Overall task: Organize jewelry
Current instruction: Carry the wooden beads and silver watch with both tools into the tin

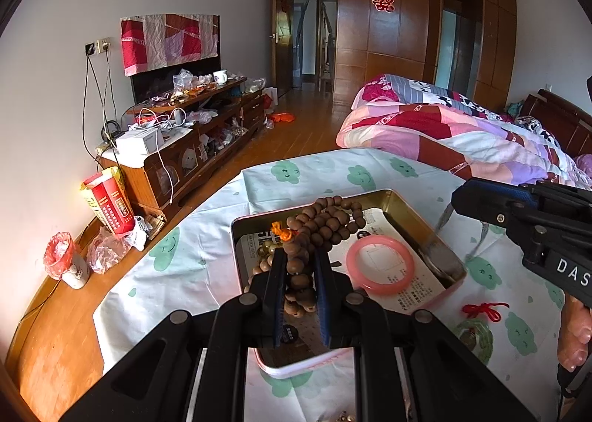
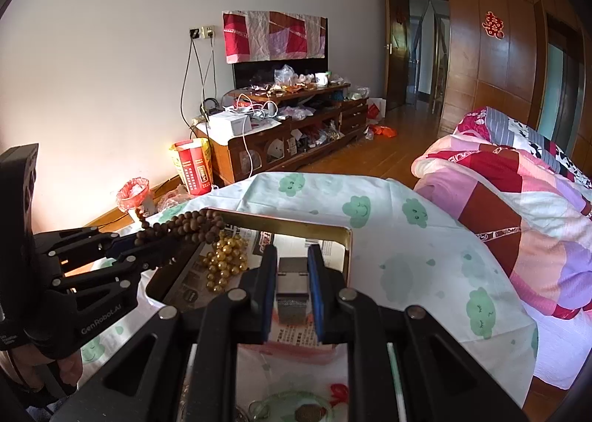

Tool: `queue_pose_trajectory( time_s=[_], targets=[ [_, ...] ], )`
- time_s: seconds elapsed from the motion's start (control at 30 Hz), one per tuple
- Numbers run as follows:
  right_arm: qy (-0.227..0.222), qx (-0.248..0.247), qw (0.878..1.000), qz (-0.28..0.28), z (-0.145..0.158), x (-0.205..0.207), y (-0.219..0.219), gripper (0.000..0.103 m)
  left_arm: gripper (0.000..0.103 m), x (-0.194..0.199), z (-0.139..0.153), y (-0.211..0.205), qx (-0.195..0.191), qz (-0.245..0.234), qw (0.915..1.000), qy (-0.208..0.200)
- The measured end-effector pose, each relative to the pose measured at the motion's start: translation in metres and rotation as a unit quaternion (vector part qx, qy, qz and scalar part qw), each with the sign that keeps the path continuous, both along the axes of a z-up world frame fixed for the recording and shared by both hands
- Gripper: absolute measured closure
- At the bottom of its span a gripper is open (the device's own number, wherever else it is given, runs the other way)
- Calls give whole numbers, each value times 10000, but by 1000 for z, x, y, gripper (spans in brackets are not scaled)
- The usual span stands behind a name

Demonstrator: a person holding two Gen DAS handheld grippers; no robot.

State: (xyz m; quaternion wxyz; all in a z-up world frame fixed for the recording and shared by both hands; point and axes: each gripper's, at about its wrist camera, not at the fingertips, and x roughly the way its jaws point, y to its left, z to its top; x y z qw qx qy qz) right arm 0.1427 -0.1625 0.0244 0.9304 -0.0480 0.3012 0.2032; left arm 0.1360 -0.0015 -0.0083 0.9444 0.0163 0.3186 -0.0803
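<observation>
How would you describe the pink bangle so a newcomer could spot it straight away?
On the cloud-print cloth sits a shallow metal tin lined with printed paper. The pink bangle lies flat on that paper, in the tin's right part as the left wrist camera shows it. Unlike the brown wooden beads and gold beads nearby, it is one smooth, solid ring.

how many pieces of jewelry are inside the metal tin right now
2 resting in the rectangular gold metal tin: a pink round bangle at its right, and gold pearl beads at its left. The brown wooden bead string hangs above it, clamped in the left hand-held gripper. More may be hidden.
</observation>
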Motion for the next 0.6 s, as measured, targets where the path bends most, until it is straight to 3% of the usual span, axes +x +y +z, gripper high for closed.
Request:
queue_pose_trajectory(
  time_s=[0.6],
  targets=[
    [239,-98,9996,59,-23,26,13,84,89,19,-19,1,209,120,9993,274]
  ],
)
